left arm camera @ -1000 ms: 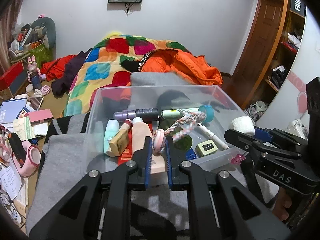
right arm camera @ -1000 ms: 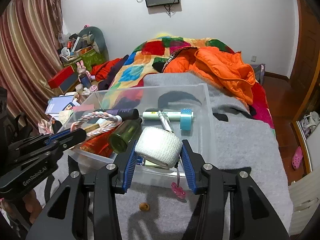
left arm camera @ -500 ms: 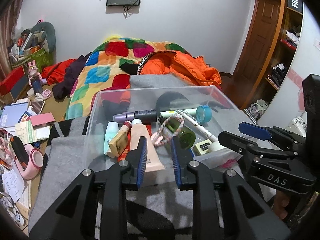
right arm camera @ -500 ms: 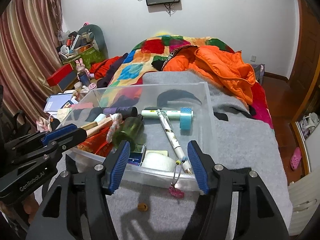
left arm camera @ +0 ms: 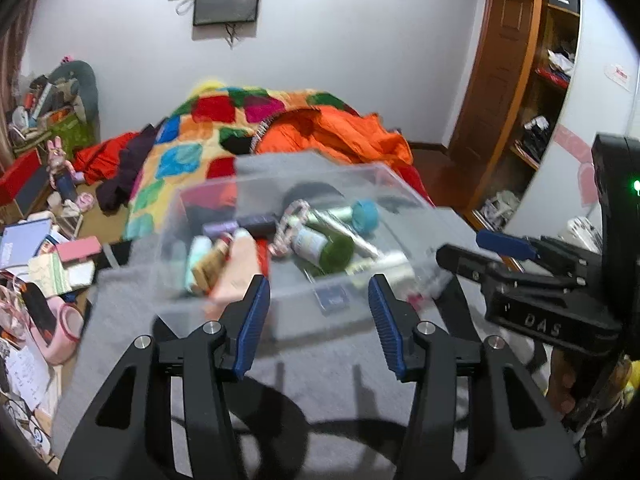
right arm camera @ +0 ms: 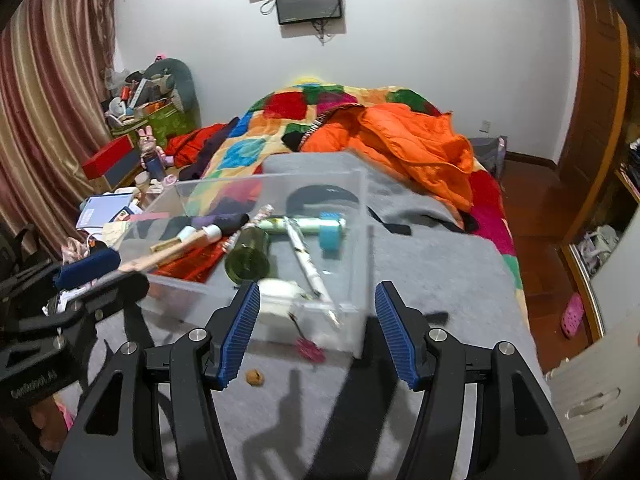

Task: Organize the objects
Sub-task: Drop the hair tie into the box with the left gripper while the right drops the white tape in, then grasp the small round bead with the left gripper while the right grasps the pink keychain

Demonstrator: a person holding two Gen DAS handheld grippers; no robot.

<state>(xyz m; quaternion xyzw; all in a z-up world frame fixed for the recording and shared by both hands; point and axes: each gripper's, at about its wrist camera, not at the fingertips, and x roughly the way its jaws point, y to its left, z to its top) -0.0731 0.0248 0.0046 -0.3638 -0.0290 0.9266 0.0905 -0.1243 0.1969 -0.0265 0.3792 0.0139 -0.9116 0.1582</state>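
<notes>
The left gripper (left arm camera: 319, 320) is spread wide and holds nothing. Before it the clear bin (right arm camera: 362, 240) stands on the grey blanket (right arm camera: 436, 272), holding the green bottle (right arm camera: 248, 258) and the white roll (right arm camera: 278, 294). The right gripper (right arm camera: 317, 328) is also spread, empty.

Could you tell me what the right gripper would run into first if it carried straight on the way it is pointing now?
Most likely the near wall of the clear plastic bin, with the white roll just behind it. The right gripper is open and empty, and depth is hard to judge here.
</notes>
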